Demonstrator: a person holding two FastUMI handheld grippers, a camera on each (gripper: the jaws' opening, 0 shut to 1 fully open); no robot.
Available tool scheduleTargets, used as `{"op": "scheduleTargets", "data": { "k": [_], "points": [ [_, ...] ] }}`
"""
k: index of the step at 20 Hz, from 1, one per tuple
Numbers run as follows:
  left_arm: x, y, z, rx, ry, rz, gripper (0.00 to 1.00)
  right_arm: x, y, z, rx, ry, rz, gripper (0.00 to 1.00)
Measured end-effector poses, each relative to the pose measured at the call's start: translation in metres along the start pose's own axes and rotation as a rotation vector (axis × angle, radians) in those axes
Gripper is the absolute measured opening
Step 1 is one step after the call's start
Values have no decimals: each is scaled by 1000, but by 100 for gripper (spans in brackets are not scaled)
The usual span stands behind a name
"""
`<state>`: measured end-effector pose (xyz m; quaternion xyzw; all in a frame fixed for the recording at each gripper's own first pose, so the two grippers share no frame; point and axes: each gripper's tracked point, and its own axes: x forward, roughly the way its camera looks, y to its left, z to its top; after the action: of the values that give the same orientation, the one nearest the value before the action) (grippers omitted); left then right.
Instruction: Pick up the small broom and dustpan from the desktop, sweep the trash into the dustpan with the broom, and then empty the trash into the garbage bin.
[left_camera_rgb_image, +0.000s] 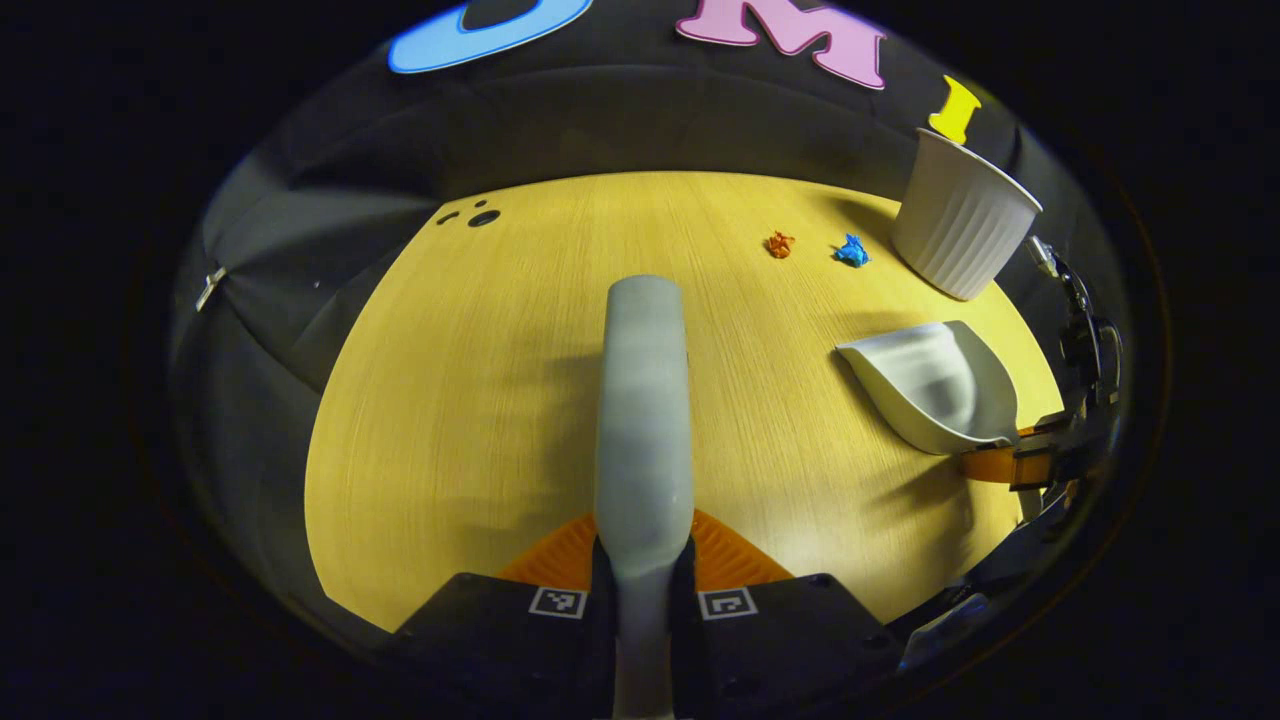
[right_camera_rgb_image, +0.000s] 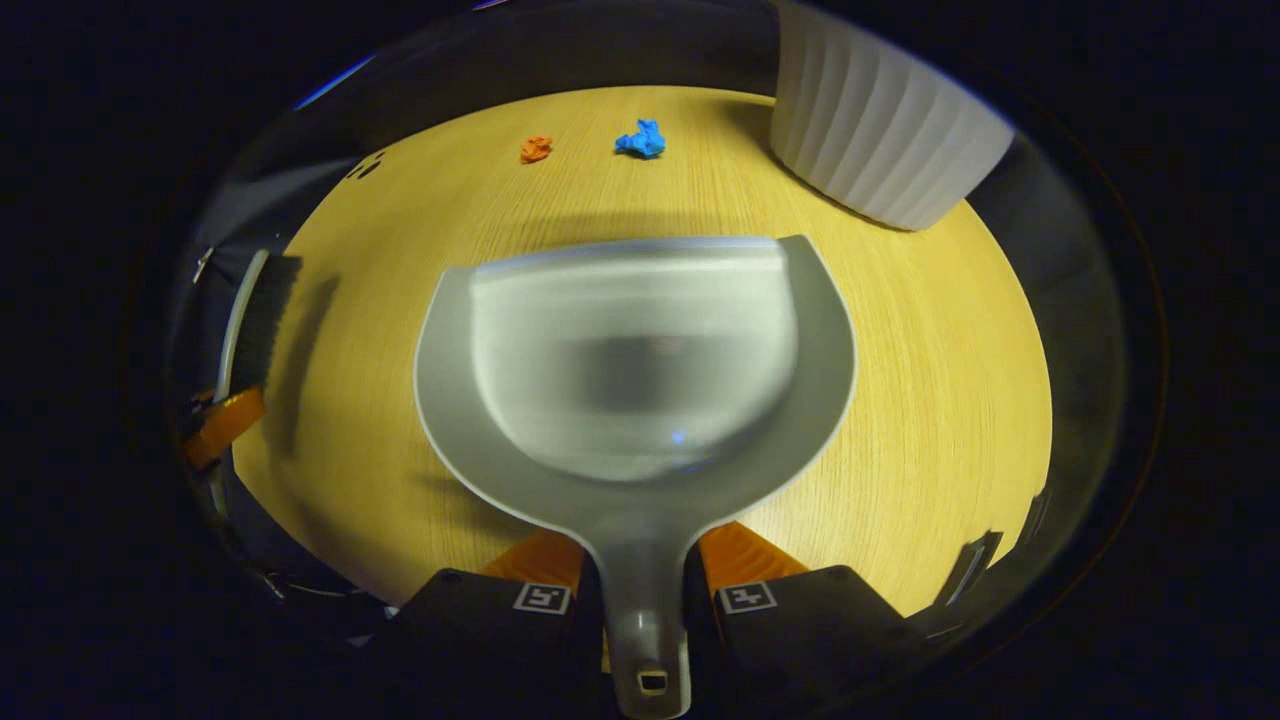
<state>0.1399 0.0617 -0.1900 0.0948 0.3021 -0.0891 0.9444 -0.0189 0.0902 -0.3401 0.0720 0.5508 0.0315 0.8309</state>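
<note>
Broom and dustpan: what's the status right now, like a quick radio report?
Left gripper shut on broom; right gripper shut on dustpan. Orange scrap and blue scrap unswept on desktop, near white bin. Nothing between.

Matt plastic dustpan (right_camera_rgb_image: 640, 360), wood-grain desktop (right_camera_rgb_image: 940, 400)

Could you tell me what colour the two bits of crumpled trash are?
One is orange, the other blue; right gripper view shows them best.
</note>
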Motion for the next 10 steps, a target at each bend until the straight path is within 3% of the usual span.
{"op": "scheduleTargets", "data": {
  "k": [2,5,6,10],
  "points": [
    [17,3,11,30,6,0,26,-2,1,-2,4,23,32,34],
    [41,3,41,75,11,-25,27,-2,1,-1,18,36,73,37],
    [48,2,51,92,16,-31,24,-2,-1,-2,9,40,73,33],
    [80,-14,104,151,19,-70,26,-5,-9,-3,-37,46,64,36]
  ]
}}
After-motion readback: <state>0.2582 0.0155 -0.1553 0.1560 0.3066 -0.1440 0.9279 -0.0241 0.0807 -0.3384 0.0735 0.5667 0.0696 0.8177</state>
